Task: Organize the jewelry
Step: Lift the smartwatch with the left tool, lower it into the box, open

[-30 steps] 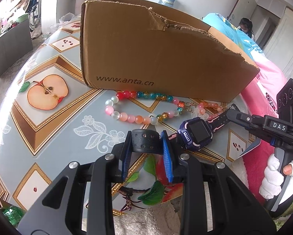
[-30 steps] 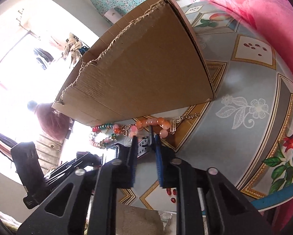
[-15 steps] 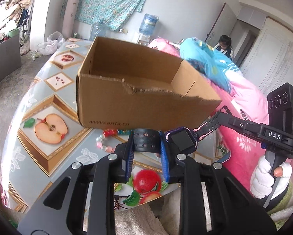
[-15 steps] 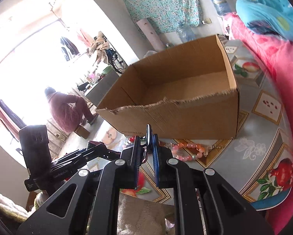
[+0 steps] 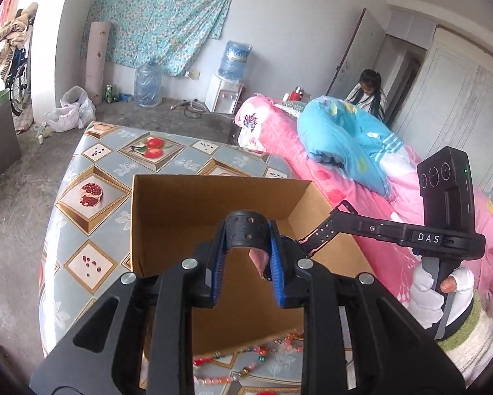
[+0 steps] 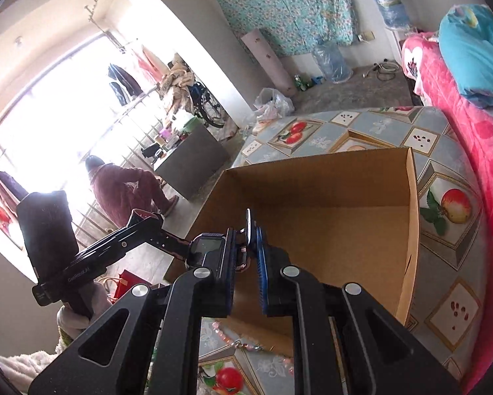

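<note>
Tongs on both sides share one load — a watch held in the air above the open cardboard box [image 5: 187, 217]. The left tongs [image 5: 248, 256] are clamped on the black perforated strap [image 5: 246, 232], which arches between the blue pads; a pink underside of the band shows just below it. The right tongs [image 6: 246, 250] are clenched on the thin other end of the strap, with the watch face [image 6: 208, 245] sitting just beside their left pad. In the left wrist view the right tongs [image 5: 337, 215] reach in from the right, gripped by a white-gloved hand [image 5: 437, 293]. The box stands on the bench [image 5: 91, 217], whose cloth bears fruit pictures — its inside looks bare. Beaded bracelets [image 5: 246, 358] lie on the bench just in front of the box's near wall.
</note>
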The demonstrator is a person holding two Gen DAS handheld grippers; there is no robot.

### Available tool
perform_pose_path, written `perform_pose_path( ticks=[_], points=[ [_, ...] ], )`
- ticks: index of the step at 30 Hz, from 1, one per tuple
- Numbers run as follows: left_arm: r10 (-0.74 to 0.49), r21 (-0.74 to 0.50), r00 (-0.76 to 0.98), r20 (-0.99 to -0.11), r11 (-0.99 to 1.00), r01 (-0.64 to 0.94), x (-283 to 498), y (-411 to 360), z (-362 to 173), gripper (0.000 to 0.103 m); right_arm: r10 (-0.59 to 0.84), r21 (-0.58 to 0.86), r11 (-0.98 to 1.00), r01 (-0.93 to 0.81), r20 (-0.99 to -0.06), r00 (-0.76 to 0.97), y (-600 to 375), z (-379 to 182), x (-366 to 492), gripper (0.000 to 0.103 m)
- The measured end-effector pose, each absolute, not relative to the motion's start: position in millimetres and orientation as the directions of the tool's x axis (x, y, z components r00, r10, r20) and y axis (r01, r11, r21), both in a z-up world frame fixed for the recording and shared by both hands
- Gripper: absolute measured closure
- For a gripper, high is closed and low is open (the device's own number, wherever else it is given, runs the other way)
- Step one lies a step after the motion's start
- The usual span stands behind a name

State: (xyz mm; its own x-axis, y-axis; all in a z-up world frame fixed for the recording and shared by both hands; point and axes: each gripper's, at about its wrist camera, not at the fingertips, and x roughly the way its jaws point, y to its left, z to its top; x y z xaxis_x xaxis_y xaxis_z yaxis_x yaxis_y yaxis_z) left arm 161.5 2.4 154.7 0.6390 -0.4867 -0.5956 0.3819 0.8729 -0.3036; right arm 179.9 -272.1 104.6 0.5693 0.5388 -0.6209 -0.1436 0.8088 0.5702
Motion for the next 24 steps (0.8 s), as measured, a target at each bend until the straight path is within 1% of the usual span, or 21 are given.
perform_pose_path(
  ticks=[3,8,10,12,14,17,18,20,22,24],
  points=[
    [-0.441,-0.261,0.59,-0.676,0.893,0.367,207.3,-13.5,144.6,0.08,0.503,0.544,0.835,-0.086,-0.69,0.52,-274.9,83.0,219.9,0.091],
    [-0.362,-0.208,0.485,-0.796,0.917,0.342,266.9,-36.6,107.1,0.08,0.415,0.448,0.893,-0.038,-0.788,0.455,-273.5,54.5,263.5,0.091],
    [-0.33,-0.187,0.447,-0.831,0.924,0.335,279.0,-44.3,90.7,0.08,0.406,0.437,0.899,-0.024,-0.811,0.421,-271.9,49.3,272.2,0.091],
    [-0.301,-0.171,0.407,-0.862,0.93,0.324,288.0,-49.9,77.1,0.08,0.343,0.367,0.93,-0.025,-0.842,0.416,-268.1,49.4,277.6,0.091],
    [-0.289,-0.166,0.386,-0.876,0.932,0.322,293.8,-54.4,68.1,0.079,0.323,0.342,0.939,-0.021,-0.862,0.391,-267.0,45.2,283.5,0.088],
    [-0.244,-0.125,0.397,-0.885,0.945,0.303,296.6,-57.4,63.6,0.068,0.303,0.326,0.945,0.005,-0.885,0.354,-267.5,37.9,286.0,0.088],
    [-0.233,-0.114,0.406,-0.884,0.948,0.296,298.1,-57.3,64.1,0.062,0.305,0.328,0.945,0.005,-0.884,0.355,-268.2,37.8,285.2,0.087],
    [-0.244,-0.124,0.429,-0.87,0.95,0.287,297.6,-54.2,70.0,0.058,0.299,0.322,0.947,0.0,-0.877,0.377,-268.5,43.2,282.2,0.068],
    [-0.252,-0.126,0.459,-0.852,0.949,0.288,294.8,-51.0,77.0,0.056,0.285,0.31,0.951,-0.003,-0.869,0.406,-268.1,49.3,277.9,0.063],
    [-0.249,-0.119,0.478,-0.842,0.951,0.286,291.3,-48.4,83.9,0.056,0.288,0.315,0.949,-0.005,-0.862,0.418,-268.3,53.0,273.8,0.063]
  ],
)
